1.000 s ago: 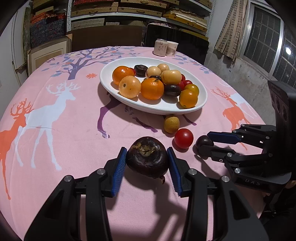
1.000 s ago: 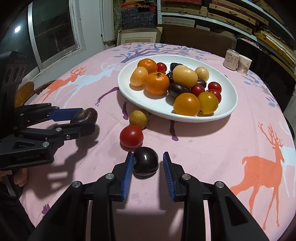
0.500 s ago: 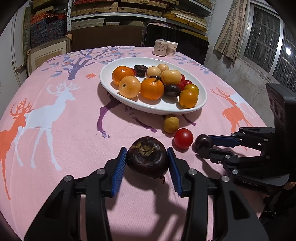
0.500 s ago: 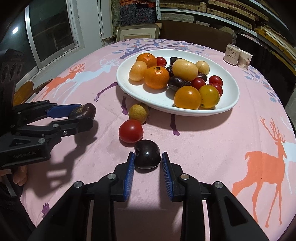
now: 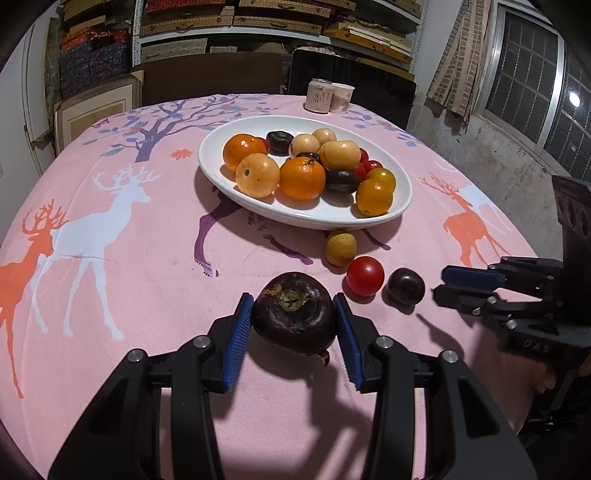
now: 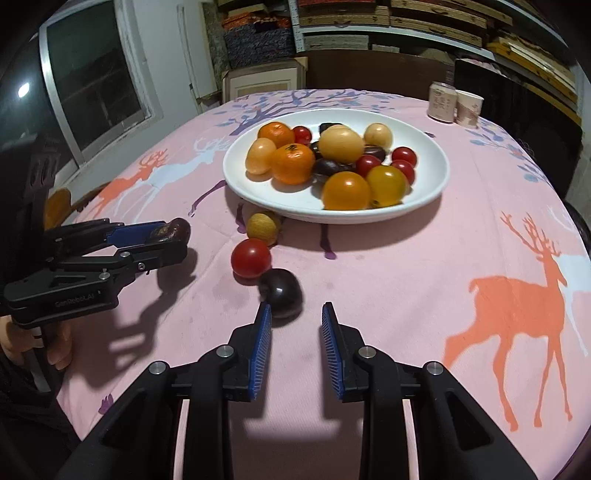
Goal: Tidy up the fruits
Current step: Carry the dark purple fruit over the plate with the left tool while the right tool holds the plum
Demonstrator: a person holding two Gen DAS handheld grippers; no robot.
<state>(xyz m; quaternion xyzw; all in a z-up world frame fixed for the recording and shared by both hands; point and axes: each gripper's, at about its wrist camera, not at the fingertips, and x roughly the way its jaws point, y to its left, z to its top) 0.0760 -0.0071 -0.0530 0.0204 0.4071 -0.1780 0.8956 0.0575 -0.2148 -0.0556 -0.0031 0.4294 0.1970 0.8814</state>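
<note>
The left gripper (image 5: 293, 325) clamps a large dark fruit (image 5: 294, 312) between its blue pads, just above the table. The right gripper (image 6: 295, 332) has its jaws drawn narrow and holds nothing; a dark plum (image 6: 281, 293) lies on the cloth just ahead of its left pad, outside the gap. Touching or nearly touching the plum sits a red tomato (image 6: 251, 257), and beyond that a small yellow fruit (image 6: 263, 228) beside the white bowl (image 6: 424, 201), which is heaped with oranges, tomatoes and dark fruits. The round table wears a pink tablecloth (image 6: 424, 280) printed with deer and a tree. At its far edge stand a can (image 6: 442, 101) and a paper cup (image 6: 468, 107). Shelves (image 5: 258, 22) of stacked boxes line the back wall.
</note>
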